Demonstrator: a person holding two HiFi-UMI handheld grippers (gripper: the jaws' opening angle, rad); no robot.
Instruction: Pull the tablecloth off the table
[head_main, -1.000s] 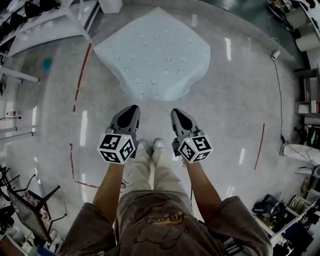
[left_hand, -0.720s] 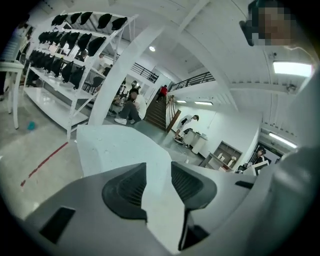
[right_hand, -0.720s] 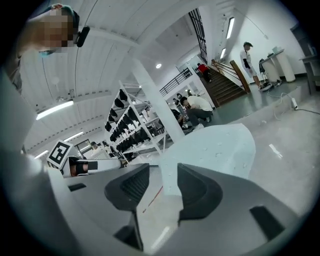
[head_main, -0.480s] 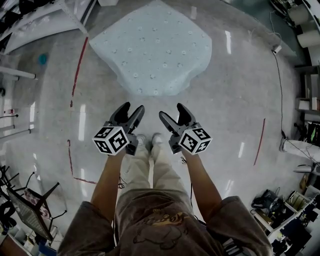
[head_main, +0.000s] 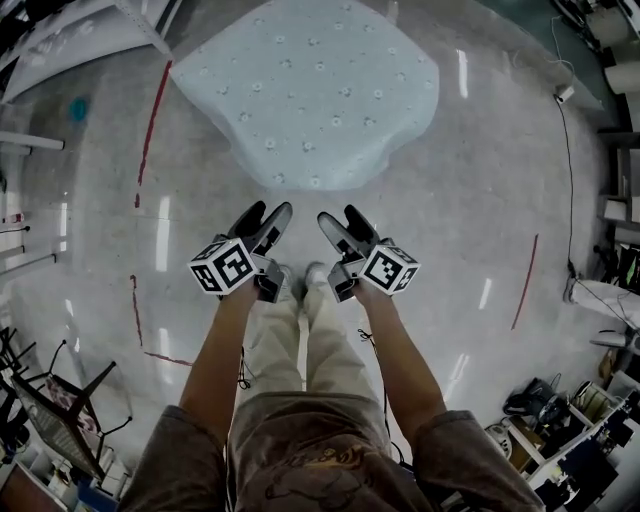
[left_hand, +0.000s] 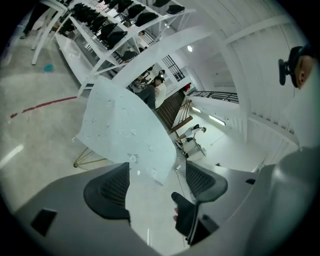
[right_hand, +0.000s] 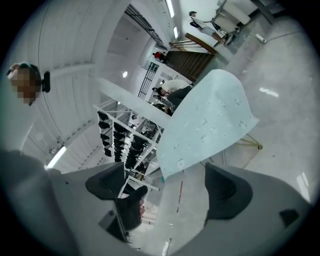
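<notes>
A pale blue tablecloth (head_main: 310, 90) with small flower prints covers a table on thin gold legs (left_hand: 85, 160); its edges hang down all round. It stands on the floor a short step ahead of the person's feet. My left gripper (head_main: 268, 212) and right gripper (head_main: 340, 216) hang side by side at waist height, short of the cloth's near edge and not touching it. Both sets of jaws are opening, with nothing between them. Past the left gripper (left_hand: 156, 175) the tablecloth (left_hand: 125, 130) shows ahead. Beyond the right gripper (right_hand: 167, 182) the tablecloth (right_hand: 210, 125) shows likewise.
Red tape lines (head_main: 150, 130) mark the glossy floor at left and right. White shelving racks (head_main: 60, 40) stand at the far left, a folding chair (head_main: 50, 400) at the near left. A cable (head_main: 570, 150) and cluttered boxes (head_main: 580, 420) line the right side. People stand in the background (left_hand: 157, 90).
Both grippers went from shut to wide open. The table now lies a little nearer in the head view, and the grippers have shifted slightly toward it.
</notes>
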